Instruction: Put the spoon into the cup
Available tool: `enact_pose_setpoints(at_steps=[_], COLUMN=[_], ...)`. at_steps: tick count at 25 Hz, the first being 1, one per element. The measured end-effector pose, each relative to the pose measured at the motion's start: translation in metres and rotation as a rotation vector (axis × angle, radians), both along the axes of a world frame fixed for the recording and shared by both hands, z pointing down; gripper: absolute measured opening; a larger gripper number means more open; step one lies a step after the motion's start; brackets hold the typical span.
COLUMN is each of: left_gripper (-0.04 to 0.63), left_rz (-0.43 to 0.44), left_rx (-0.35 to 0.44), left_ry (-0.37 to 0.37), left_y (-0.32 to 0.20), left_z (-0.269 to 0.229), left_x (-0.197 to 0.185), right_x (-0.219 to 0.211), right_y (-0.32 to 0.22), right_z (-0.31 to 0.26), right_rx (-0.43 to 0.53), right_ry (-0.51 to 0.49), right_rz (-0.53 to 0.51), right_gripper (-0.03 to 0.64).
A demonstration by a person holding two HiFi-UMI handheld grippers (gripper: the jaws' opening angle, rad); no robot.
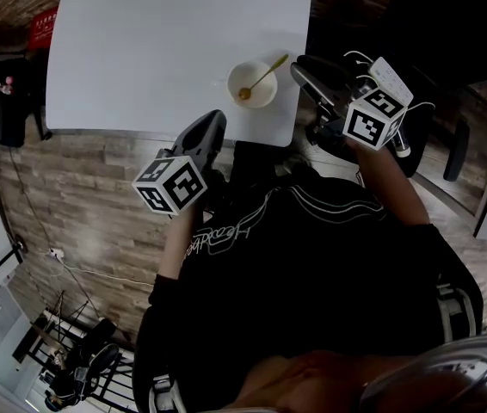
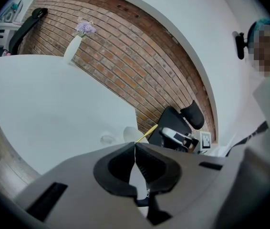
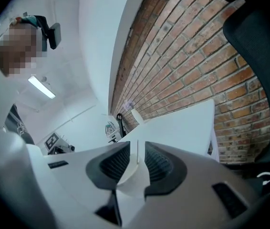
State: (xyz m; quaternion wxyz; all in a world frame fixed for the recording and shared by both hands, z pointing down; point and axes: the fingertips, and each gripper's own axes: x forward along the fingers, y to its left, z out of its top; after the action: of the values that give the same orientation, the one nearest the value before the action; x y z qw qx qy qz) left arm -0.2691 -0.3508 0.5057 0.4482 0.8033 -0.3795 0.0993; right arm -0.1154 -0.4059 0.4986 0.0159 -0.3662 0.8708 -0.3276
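Observation:
A white cup (image 1: 252, 85) stands near the front right edge of the white table (image 1: 140, 50), with a gold spoon (image 1: 265, 75) leaning in it, handle up to the right. My left gripper (image 1: 212, 122) hovers at the table's front edge, just left of and below the cup, jaws shut and empty. My right gripper (image 1: 298, 70) hangs just off the table's right edge, beside the cup, jaws a narrow gap apart with nothing between them. In the left gripper view the cup (image 2: 130, 133) and spoon handle (image 2: 147, 131) show just beyond the gripper (image 2: 135, 144). The right gripper view shows the gripper (image 3: 137, 143) and the table (image 3: 182, 123) only.
A vase with purple flowers (image 2: 74, 47) stands at the table's far end before a brick wall (image 2: 140, 56). A black office chair (image 1: 454, 149) is to my right, another chair back (image 3: 259, 27) close by. A red item (image 1: 44, 26) lies left of the table, over wood flooring (image 1: 80, 196).

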Motion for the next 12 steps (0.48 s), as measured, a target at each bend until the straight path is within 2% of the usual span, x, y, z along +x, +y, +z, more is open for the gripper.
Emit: enact_pose_setpoints(at_steps=[5, 12], left_gripper=[0.005, 0.005], left_rz=[0.000, 0.006], left_rx=[0.061, 0.177], left_ry=[0.018, 0.034], left_y=[0.007, 0.049], left_z=[-0.024, -0.078], left_x=[0.022, 0.052], right_x=[0.014, 0.028], right_y=[0.019, 0.077], right_z=[-0.031, -0.091], right_rx=[0.083, 0.181], right_ry=[0.064, 0.000], right_rz=[-0.039, -0.111], right_gripper=[0.059, 0.011])
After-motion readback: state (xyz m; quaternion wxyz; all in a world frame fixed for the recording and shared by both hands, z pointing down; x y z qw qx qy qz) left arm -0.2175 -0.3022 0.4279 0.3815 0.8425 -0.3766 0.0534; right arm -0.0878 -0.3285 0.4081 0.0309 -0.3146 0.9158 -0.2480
